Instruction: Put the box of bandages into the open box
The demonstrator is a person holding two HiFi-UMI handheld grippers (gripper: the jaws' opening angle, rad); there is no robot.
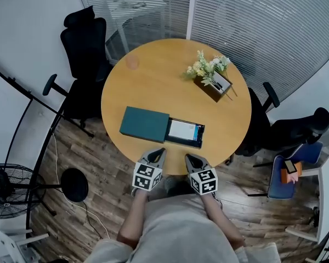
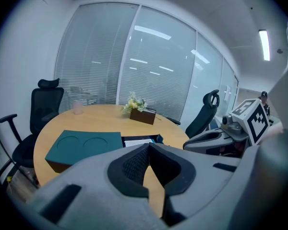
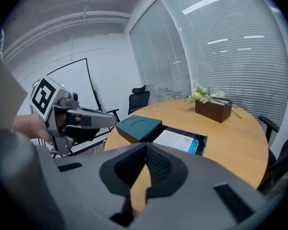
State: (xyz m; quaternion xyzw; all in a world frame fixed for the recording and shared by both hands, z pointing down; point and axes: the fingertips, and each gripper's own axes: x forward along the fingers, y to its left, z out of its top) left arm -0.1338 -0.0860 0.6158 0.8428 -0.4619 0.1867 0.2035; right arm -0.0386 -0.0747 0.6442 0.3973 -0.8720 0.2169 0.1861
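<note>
Two claws are hovering side by side at the 6 o'clock edge of the round wooden bench (image 1: 153, 81), each carried on one of the person's forearms. The left claw (image 1: 160, 150) is clenched, its dark ribbed pads meeting at the tips with nothing between them, as the left gripper view is showing plainly. The right claw (image 1: 188, 156) is clenched in the same way and is grasping nothing. Both are pointing toward the middle of the bench and sitting apart from everything on it.

The box of bandages (image 1: 182, 130), white with a blue edge, is lying flat inside the open box (image 1: 200, 136), a dark tray just ahead of the claws, near 6 o'clock from the bench's middle. A teal cover (image 1: 144, 124) is touching the tray's left side, toward 8 o'clock; the left gripper view is showing two round hollows pressed into its top.

Farther off, at about 1 o'clock, pale flowers (image 1: 208, 67) are standing in a brown planter (image 1: 211, 87). A small pink cup (image 1: 132, 63) is sitting near the rim at 10 o'clock. A black office chair (image 1: 85, 43) is waiting beyond the bench at 10 o'clock, another chair (image 1: 296, 130) at 3 o'clock, and a floor fan (image 1: 3, 190) is standing at 8 o'clock on the wooden floor.
</note>
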